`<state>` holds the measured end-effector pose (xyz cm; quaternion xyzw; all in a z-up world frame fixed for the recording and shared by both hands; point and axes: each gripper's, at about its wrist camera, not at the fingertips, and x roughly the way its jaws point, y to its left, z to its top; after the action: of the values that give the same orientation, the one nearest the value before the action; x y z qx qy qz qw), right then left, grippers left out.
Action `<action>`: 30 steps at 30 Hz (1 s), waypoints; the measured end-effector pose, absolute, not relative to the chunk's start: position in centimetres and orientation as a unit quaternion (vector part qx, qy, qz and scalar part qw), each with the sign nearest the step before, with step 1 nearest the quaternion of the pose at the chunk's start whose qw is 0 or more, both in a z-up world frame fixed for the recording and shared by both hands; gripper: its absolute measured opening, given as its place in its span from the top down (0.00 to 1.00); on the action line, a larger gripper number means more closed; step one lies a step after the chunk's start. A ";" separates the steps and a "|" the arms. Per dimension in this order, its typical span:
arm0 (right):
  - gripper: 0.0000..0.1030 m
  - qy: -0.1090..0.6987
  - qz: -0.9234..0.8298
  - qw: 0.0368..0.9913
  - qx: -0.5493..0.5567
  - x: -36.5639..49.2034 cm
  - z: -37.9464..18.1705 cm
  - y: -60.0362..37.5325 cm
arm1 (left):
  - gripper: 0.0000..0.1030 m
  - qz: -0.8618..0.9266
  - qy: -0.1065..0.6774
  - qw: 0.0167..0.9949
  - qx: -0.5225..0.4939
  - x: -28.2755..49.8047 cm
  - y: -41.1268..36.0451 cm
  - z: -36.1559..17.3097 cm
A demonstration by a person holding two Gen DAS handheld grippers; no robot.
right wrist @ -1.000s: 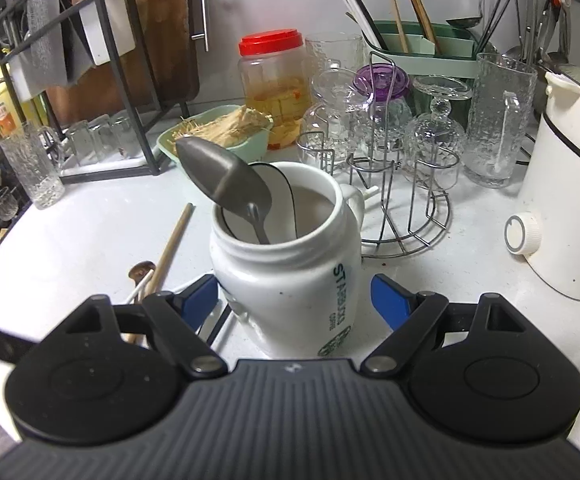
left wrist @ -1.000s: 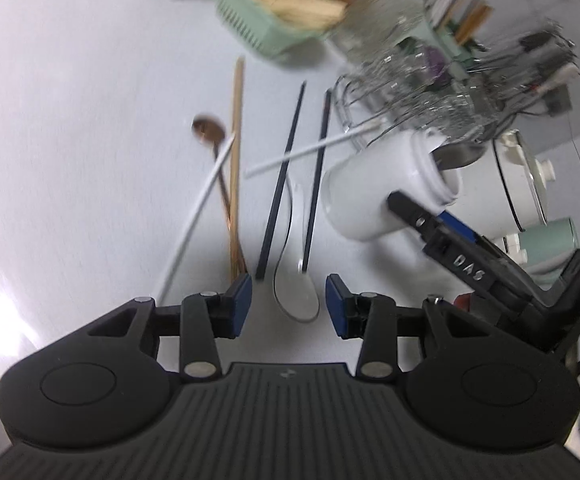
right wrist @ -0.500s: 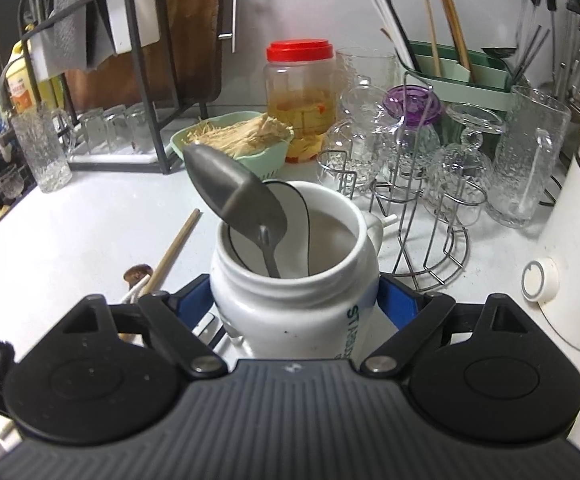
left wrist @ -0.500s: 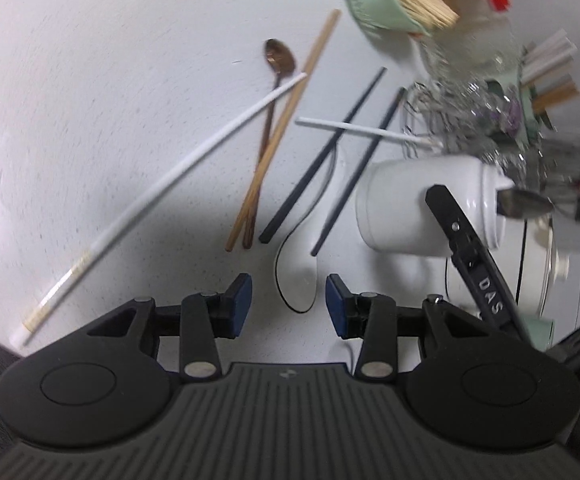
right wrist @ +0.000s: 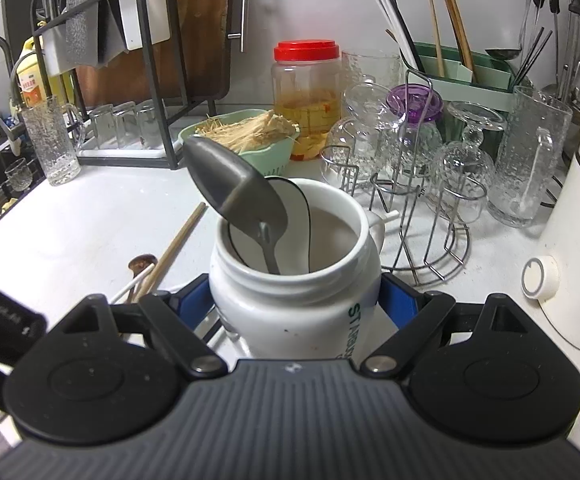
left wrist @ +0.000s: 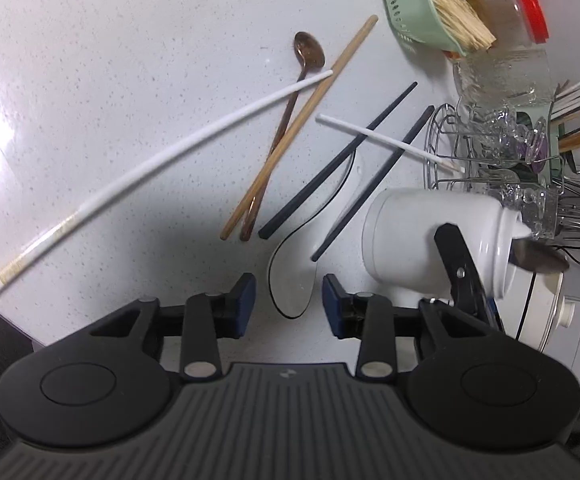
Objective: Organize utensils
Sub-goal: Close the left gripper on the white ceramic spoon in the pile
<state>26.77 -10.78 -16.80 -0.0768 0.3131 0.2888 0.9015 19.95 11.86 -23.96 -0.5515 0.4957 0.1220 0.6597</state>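
Observation:
My right gripper point(right wrist: 294, 304) is shut on a white mug point(right wrist: 294, 300), also seen in the left wrist view point(left wrist: 430, 244). The mug holds a grey metal spoon point(right wrist: 234, 188) and a white black-rimmed spoon point(right wrist: 294, 208). My left gripper point(left wrist: 288, 300) is open above the counter, with the bowl of another white black-rimmed spoon point(left wrist: 290, 276) between its fingertips. Beyond it lie two black chopsticks point(left wrist: 338, 160), a wooden chopstick point(left wrist: 302, 124), a copper spoon point(left wrist: 308, 52), a long white chopstick point(left wrist: 162, 168) and a short white one point(left wrist: 386, 140).
A wire glass rack point(right wrist: 410, 200) with upturned glasses, a green basket point(right wrist: 250, 136), a red-lidded jar point(right wrist: 306, 92), a green utensil holder point(right wrist: 462, 76) and a white cooker point(right wrist: 578, 240) stand behind and right of the mug. A dish rack point(right wrist: 130, 60) stands back left.
My left gripper has drawn back and turned, so more of the scattered utensils show. My right gripper's fingers have closed in onto the mug's sides.

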 end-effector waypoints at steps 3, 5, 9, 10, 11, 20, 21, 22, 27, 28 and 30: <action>0.13 0.316 0.286 0.901 -0.077 26.2 -16.7 -11.2 | 0.63 0.125 0.500 0.655 -0.553 20.2 11.6 -24.2; 0.13 0.316 0.285 0.902 -0.077 25.8 -16.8 -11.4 | 0.66 0.131 0.502 0.652 -0.553 20.2 11.5 -24.4; 0.13 0.316 0.277 0.904 -0.075 24.8 -16.8 -11.8 | 0.72 0.132 0.495 0.640 -0.573 20.2 11.6 -25.1; 0.13 0.315 0.276 0.905 -0.075 24.5 -16.8 -11.9 | 0.73 0.134 0.499 0.640 -0.568 20.3 11.5 -25.1; 0.13 0.314 0.276 0.905 -0.074 24.3 -16.8 -12.0 | 0.73 0.135 0.501 0.641 -0.566 20.3 11.5 -25.0; 0.13 0.315 0.259 0.911 -0.067 23.0 -16.8 -12.0 | 0.81 0.147 0.511 0.643 -0.551 21.2 11.4 -24.8; 0.13 0.315 0.258 0.911 -0.066 23.0 -16.8 -12.0 | 0.84 0.150 0.513 0.645 -0.547 21.3 11.4 -24.8; 0.13 0.315 0.256 0.911 -0.066 22.9 -16.8 -12.0 | 0.87 0.153 0.514 0.647 -0.542 21.4 11.4 -24.7; 0.13 0.314 0.249 0.914 -0.063 22.3 -16.9 -12.1 | 0.93 0.167 0.516 0.660 -0.519 21.8 11.6 -24.3; 0.13 0.313 0.248 0.915 -0.062 22.2 -16.8 -12.1 | 0.93 0.169 0.518 0.665 -0.511 22.0 11.7 -24.2; 0.13 0.312 0.246 0.916 -0.062 22.1 -16.9 -12.1 | 0.93 0.168 0.525 0.672 -0.494 22.3 11.9 -23.8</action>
<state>22.05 -12.09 -16.85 -0.0617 0.3124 0.2457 0.9156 22.27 11.92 -23.78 -0.4939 0.5251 0.1683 0.6723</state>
